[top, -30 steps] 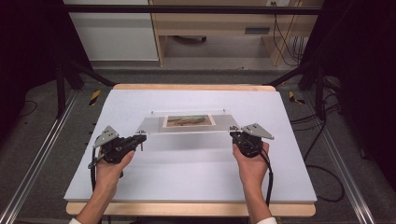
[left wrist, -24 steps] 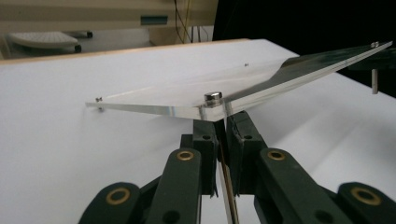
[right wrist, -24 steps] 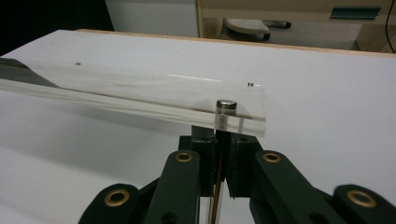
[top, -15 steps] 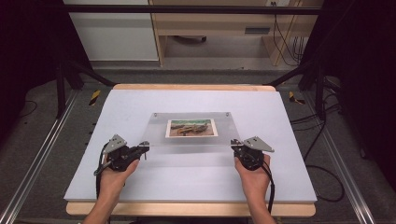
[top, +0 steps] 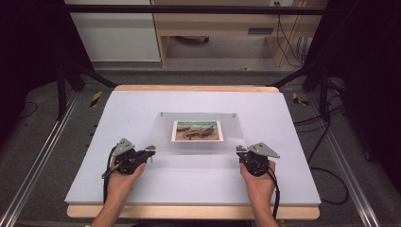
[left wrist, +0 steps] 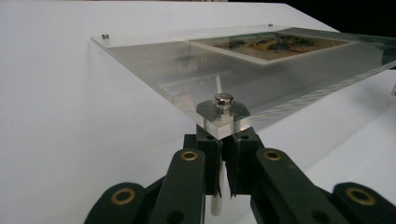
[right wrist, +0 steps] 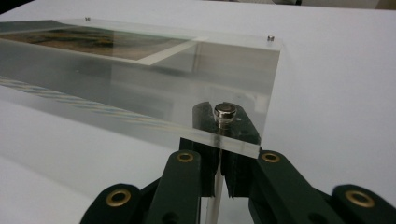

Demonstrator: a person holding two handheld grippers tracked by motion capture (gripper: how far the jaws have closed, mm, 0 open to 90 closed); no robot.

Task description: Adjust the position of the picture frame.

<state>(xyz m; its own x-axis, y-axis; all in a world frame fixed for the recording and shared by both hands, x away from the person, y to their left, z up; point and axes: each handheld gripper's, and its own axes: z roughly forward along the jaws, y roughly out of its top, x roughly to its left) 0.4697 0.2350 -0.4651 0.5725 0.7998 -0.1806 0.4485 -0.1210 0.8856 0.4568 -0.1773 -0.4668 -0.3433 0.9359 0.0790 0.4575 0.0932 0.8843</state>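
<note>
High view: fixed overhead, faces forward and down, far, takes in whole white tabletop | Left gripper view: low, close, looks along its jaws at near-left corner of acrylic photo frame | Right gripper view: low, close, near-right corner | Shared: acrylic photo frame, tabletop.

Even overhead light is washing the white table bright, while the floor and walls around it are falling into deep darkness. The clear frame is catching soft glare. Beside it, the close-up table is blurring away; shadows are staying faint.
</note>
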